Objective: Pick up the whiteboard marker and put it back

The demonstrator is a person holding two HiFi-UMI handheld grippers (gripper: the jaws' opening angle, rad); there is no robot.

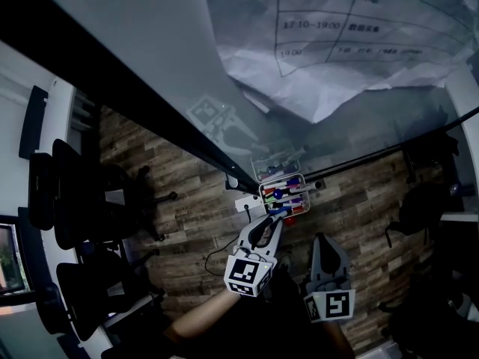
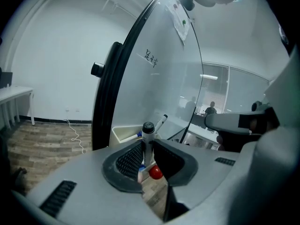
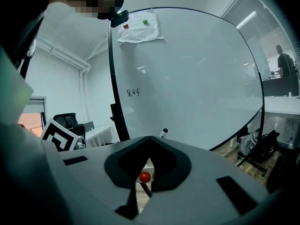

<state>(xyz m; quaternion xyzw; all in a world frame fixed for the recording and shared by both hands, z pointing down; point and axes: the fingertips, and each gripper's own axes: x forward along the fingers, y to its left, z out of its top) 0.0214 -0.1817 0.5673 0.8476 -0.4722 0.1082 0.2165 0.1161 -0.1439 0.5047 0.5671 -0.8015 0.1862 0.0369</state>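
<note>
My left gripper (image 1: 278,217) is shut on a whiteboard marker (image 1: 263,229), just in front of the clear marker tray (image 1: 261,193) at the whiteboard's lower edge. In the left gripper view the marker (image 2: 148,127) stands upright between the pads, white body with a black cap on top, and the left gripper (image 2: 149,145) points at the tray (image 2: 123,134). Several coloured markers lie in the tray, and one marker (image 2: 161,121) sticks up from it. My right gripper (image 1: 324,239) hangs lower right of the left one, and its jaws (image 3: 149,142) meet with nothing between them.
The glass whiteboard (image 1: 150,51) fills the upper head view, with a printed timetable sheet (image 1: 337,43) stuck on it. Black office chairs (image 1: 82,193) stand at the left on the wooden floor (image 1: 187,200). A bag and a black stand (image 3: 258,146) sit at the board's right end.
</note>
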